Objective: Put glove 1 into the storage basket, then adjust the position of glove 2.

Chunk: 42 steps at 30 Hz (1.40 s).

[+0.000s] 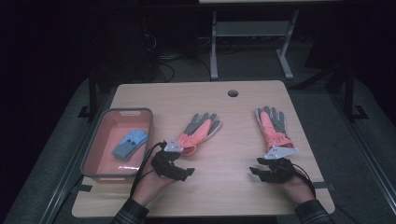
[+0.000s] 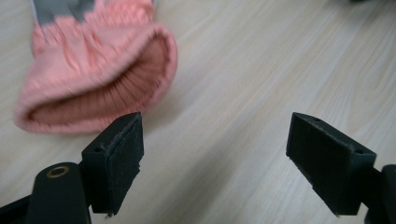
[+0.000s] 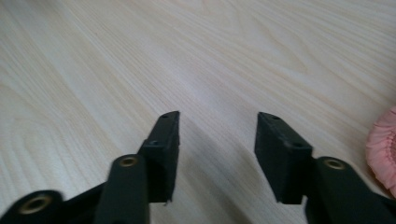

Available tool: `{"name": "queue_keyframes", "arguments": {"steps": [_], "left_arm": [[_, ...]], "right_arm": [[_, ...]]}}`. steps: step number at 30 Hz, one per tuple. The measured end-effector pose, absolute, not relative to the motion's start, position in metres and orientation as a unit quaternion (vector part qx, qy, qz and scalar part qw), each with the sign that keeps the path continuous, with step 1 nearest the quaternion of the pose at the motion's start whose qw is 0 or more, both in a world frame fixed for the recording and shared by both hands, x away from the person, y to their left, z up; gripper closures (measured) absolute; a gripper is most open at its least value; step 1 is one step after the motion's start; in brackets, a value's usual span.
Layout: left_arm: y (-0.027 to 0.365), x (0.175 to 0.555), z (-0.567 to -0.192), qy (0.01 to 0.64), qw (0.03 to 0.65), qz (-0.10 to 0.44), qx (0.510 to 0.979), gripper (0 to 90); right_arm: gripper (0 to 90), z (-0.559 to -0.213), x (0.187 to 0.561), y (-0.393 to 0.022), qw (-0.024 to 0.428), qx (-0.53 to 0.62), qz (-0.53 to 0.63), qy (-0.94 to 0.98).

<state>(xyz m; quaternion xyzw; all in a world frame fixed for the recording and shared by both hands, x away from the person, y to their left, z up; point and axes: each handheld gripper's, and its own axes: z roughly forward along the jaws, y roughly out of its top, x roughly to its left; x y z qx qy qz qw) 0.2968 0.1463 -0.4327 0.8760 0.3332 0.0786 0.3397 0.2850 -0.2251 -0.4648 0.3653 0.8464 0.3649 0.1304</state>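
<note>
Two pink-and-grey gloves lie flat on the wooden table (image 1: 233,196). The left glove (image 1: 199,130) has its pink cuff (image 2: 93,79) just ahead of my left gripper's near jaw, apart from it. My left gripper (image 1: 183,169) (image 2: 215,154) is open wide over bare wood. The right glove (image 1: 272,127) lies beyond my right gripper (image 1: 259,171) (image 3: 217,140), and its cuff (image 3: 384,149) peeks in at the edge of the right gripper view. My right gripper's jaws stand partly apart, open, with only tabletop between them.
A pink bin with a grey rim (image 1: 95,147) stands at the table's left side and holds a blue glove (image 1: 130,143). A round cable hole (image 1: 233,93) sits near the far edge. Dark floor and a desk frame (image 1: 214,46) lie beyond.
</note>
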Motion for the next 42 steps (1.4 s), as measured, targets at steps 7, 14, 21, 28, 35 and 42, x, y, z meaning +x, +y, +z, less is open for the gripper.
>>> {"name": "queue_keyframes", "arguments": {"steps": [7,14,21,28,35,42], "left_arm": [[0.147,0.289,-0.451,0.328,0.325,0.084,0.883,17.3],[0.151,0.284,-0.466,0.317,0.318,0.099,0.888,12.3],[0.157,0.280,-0.471,0.297,0.340,0.116,0.885,12.2],[0.164,0.279,-0.477,0.277,0.372,0.118,0.878,12.2],[0.164,0.279,-0.477,0.276,0.370,0.117,0.879,12.3],[0.164,0.279,-0.477,0.276,0.370,0.117,0.879,12.3]], "right_arm": [[88.4,-0.454,0.289,-0.225,0.119,0.368,0.363,0.848],[90.0,-0.452,0.295,-0.229,0.115,0.362,0.360,0.852],[90.0,-0.439,0.307,-0.240,0.123,0.373,0.373,0.841],[90.0,-0.419,0.328,-0.259,0.148,0.389,0.389,0.822],[90.0,-0.407,0.354,-0.284,0.174,0.417,0.390,0.802],[90.0,-0.411,0.372,-0.302,0.188,0.444,0.378,0.790]]}}
